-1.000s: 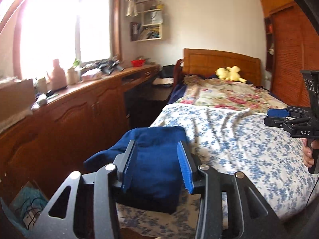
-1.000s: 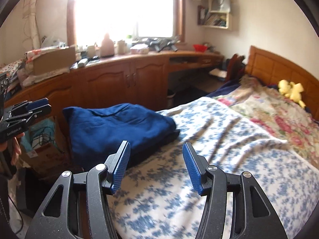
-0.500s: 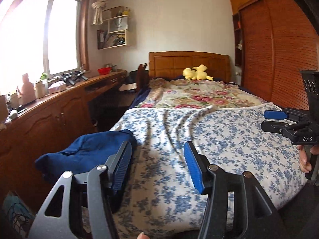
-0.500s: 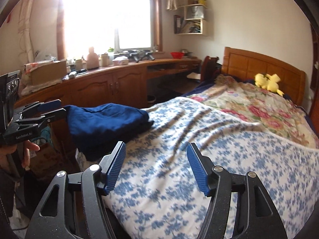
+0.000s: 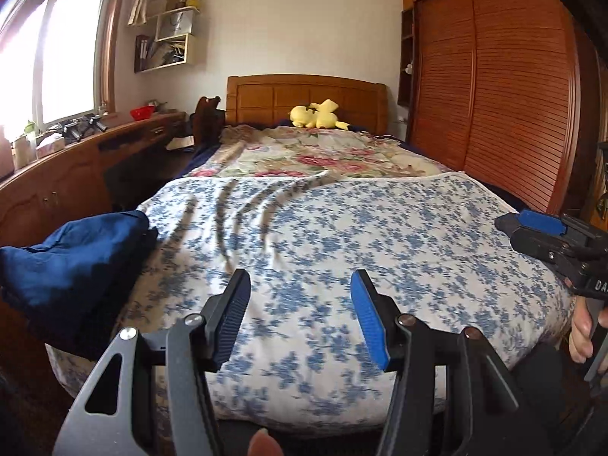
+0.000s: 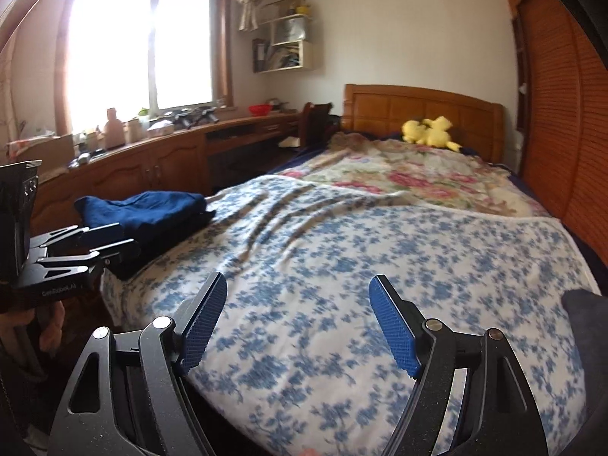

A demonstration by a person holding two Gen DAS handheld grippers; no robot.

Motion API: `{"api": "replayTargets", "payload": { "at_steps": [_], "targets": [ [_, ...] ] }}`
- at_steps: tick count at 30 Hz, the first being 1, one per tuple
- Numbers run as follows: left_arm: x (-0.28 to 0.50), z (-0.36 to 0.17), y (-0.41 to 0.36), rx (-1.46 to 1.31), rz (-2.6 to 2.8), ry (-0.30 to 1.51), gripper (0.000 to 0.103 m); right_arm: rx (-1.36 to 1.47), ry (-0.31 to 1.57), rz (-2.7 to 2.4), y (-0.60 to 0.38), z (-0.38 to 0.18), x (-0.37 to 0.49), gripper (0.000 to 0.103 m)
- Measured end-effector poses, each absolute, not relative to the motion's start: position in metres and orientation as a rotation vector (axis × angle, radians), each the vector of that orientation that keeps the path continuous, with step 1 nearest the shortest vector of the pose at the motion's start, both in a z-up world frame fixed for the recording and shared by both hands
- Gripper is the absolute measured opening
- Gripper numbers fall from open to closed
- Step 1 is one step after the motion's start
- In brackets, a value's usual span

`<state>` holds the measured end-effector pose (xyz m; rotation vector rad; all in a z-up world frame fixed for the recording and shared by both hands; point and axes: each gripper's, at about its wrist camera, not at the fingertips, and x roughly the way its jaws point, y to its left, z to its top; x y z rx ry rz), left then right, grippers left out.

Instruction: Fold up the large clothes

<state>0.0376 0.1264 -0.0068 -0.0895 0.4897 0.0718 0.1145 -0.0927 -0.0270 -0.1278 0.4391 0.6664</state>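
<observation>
The folded blue garment (image 5: 76, 250) lies at the left of the frame on the bed (image 5: 342, 235) corner. We judge that fold done. Our left hand-held gripper (image 5: 300, 319) is spread and empty; the right hand-held gripper (image 6: 298, 323) has just been opening, nothing between its jaws. Next we need another garment.

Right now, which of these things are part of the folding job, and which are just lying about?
Job: folded blue garment; left gripper and right gripper, both open and empty.
Lying about: yellow plush toy; red bowl; pink bottle; wall shelf.
</observation>
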Motion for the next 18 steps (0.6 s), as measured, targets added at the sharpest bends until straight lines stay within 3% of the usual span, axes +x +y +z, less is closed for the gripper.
{"api": "replayTargets", "payload": {
  "at_steps": [18],
  "targets": [
    [0.031, 0.017, 0.030, -0.052, 0.008, 0.437, 0.054, -0.009, 0.346, 0.451, -0.202, -0.013, 0.064, 0.079]
  ]
}}
